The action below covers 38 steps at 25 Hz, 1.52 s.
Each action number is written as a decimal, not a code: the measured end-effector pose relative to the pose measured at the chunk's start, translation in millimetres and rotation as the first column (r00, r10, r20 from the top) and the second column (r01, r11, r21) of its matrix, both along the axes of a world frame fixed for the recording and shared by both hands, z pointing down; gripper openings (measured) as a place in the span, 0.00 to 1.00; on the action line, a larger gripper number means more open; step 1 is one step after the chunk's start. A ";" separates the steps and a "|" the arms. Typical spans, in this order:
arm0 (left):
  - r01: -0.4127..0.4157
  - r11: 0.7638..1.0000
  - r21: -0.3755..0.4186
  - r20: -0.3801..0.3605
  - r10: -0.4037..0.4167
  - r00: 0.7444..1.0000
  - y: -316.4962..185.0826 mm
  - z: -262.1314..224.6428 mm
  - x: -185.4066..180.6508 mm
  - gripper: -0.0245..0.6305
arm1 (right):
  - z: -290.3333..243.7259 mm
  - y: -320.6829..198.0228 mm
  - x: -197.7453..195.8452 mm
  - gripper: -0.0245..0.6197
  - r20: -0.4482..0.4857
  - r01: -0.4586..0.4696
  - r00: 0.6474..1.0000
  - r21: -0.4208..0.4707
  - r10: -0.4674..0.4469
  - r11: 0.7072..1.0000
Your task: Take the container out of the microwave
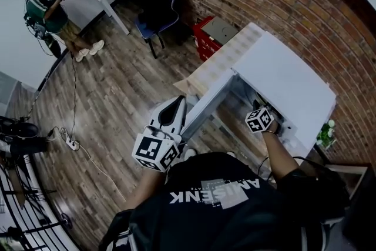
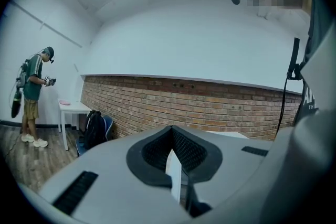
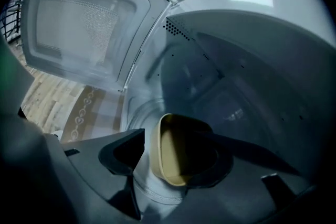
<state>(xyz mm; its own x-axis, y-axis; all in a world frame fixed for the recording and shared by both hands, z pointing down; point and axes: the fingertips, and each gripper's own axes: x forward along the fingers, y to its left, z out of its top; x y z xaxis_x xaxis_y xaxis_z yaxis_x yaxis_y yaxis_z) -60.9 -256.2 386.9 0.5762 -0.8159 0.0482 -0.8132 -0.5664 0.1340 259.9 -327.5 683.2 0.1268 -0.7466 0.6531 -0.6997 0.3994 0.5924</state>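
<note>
Beige container (image 3: 168, 162) between right gripper's (image 3: 176, 139) parted jaws, arm deep inside microwave (image 3: 252, 60)

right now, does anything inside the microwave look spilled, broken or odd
Nothing stands out. The cream round container sits between the right tool's jaws inside the white microwave; no spill or damage shows. The left tool grips its open door.

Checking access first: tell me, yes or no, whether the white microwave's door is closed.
No, the white microwave door stands swung wide open, its inner face showing in the right gripper view.
</note>
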 end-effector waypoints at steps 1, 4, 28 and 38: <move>0.003 1.000 -0.001 0.000 -0.003 1.000 0.3 0.1 -0.6 0.06 | 2.8 -0.8 0.7 0.43 0.005 -0.006 1.000 -0.010 0.006 1.000; 0.010 1.000 -0.003 0.002 -0.010 1.000 1.6 -0.1 -1.8 0.06 | 8.3 -2.3 3.5 0.43 0.017 -0.024 1.000 -0.025 0.024 0.999; 0.031 0.999 -0.011 0.022 -0.031 0.999 -3.1 1.1 -12.5 0.06 | 25.8 -15.5 9.8 0.17 -0.048 -0.016 0.999 -0.070 0.012 0.997; 0.007 1.000 -0.017 -0.005 -0.007 1.000 -8.4 4.1 -12.2 0.05 | 25.8 -0.3 -6.3 0.11 -0.001 0.017 1.000 -0.096 -0.017 0.995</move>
